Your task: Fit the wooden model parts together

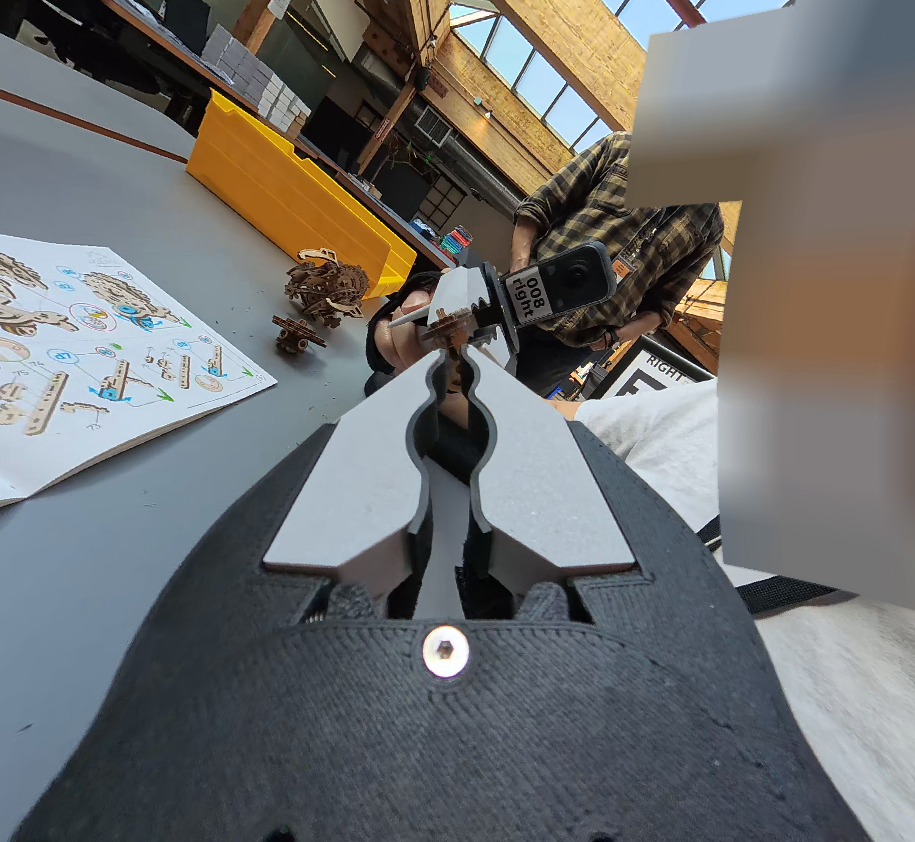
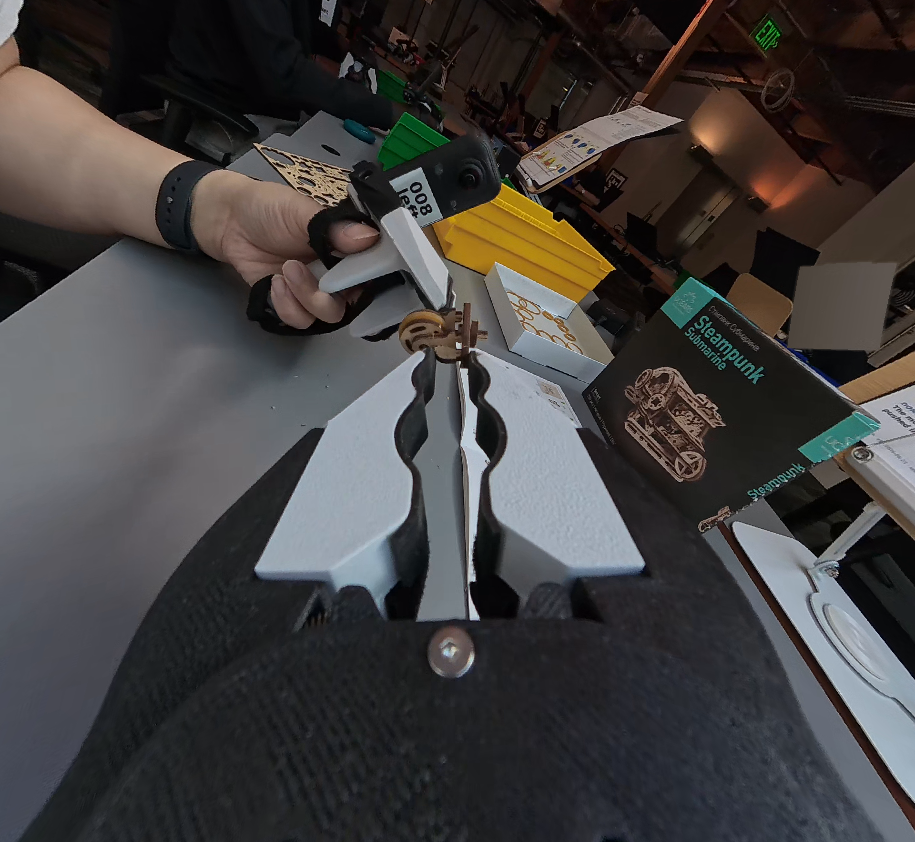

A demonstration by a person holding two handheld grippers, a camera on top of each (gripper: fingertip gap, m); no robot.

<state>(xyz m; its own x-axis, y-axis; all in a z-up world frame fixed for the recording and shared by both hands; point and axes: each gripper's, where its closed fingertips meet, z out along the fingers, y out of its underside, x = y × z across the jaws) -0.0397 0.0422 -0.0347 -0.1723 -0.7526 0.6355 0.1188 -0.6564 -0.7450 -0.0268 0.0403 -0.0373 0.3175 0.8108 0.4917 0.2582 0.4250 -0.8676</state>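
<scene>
Left gripper [image 1: 451,355] and right gripper [image 2: 453,355], tips meeting at 12 o'clock, both pinch one small wooden assembly [image 2: 438,333] above the grey table [image 2: 148,347]. Risk: skewed pressure could snap the thin pieces.

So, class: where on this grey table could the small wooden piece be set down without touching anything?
Bare grey table lies left of the fingers, below the hand. It is crowded by the white tray, yellow bin and kit box.
</scene>
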